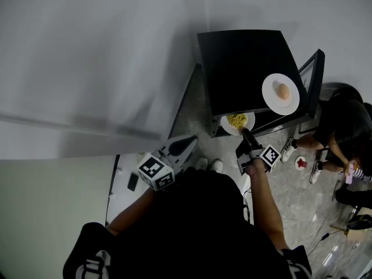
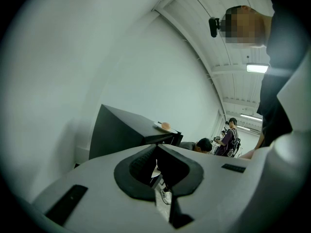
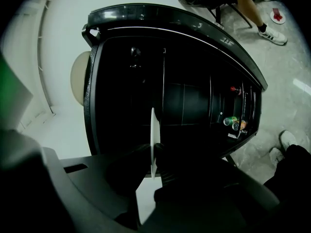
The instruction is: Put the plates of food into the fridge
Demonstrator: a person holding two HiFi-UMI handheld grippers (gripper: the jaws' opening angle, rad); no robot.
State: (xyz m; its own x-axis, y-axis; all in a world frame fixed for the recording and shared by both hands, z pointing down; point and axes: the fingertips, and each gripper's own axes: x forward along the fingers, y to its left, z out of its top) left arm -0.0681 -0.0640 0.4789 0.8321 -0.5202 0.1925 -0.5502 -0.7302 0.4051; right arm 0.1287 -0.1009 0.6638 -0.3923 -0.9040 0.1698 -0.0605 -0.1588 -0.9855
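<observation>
Plates of food are split between two spots. The plate of yellow food (image 1: 237,121) hangs at the mouth of the open black fridge (image 1: 244,68), pinched by its near rim in the right gripper (image 1: 245,135). That gripper's own view shows the rim edge-on with both pads pressed against it (image 3: 152,140). I take the rim grip as a way to keep the plate level and let it slide onto a shelf without the jaws fouling the cabinet. The second plate (image 1: 281,93), bearing a round tan piece of food, waits on top of the fridge, within reach for later. The door (image 1: 314,80) stands swung wide to the right, cans (image 3: 232,122) in its rack, so the opening is clear. The left gripper (image 1: 192,139) is held back near the person's body, jaws together on nothing, presumably kept out of the way.
</observation>
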